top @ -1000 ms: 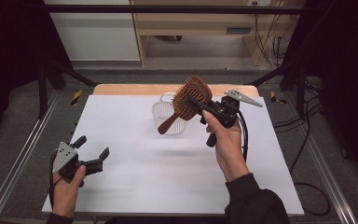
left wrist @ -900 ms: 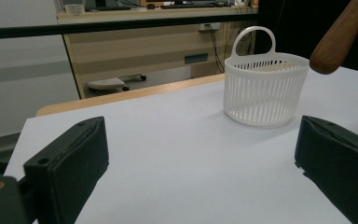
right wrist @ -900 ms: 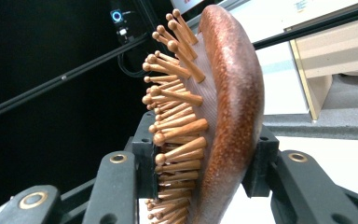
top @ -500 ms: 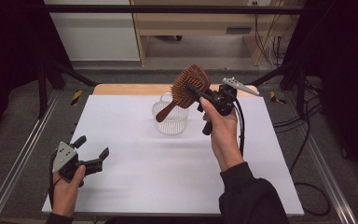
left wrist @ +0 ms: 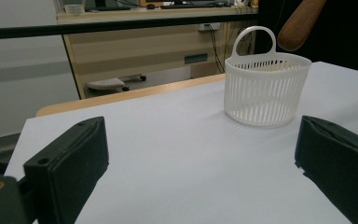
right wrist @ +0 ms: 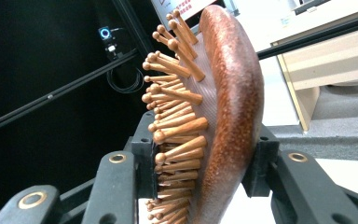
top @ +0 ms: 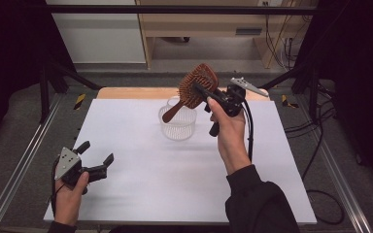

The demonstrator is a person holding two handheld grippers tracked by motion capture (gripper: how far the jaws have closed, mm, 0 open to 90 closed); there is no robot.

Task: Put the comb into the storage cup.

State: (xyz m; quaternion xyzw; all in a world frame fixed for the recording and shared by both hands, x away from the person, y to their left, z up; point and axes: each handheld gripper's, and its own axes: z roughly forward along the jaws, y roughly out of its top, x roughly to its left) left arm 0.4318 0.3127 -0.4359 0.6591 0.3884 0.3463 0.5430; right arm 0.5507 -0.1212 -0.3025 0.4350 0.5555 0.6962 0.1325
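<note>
holding the wooden hairbrush [top: 197, 86] by its head in my right gripper [top: 207, 95], jaws clamped, handle angled down over the white basket [top: 177, 123]. next i judge: lower it in. left gripper [top: 95, 158] spread, empty.

We work w/ two black grippers. Left gripper [top: 95, 161] has blocky matte jaws w/ a brass-ringed hole and a grey three-cornered plate on top. Right gripper [top: 203, 92] has the same plate, brass-ringed screw holes on its arms and a black cable. Right sleeve [top: 257, 201] is black.
</note>
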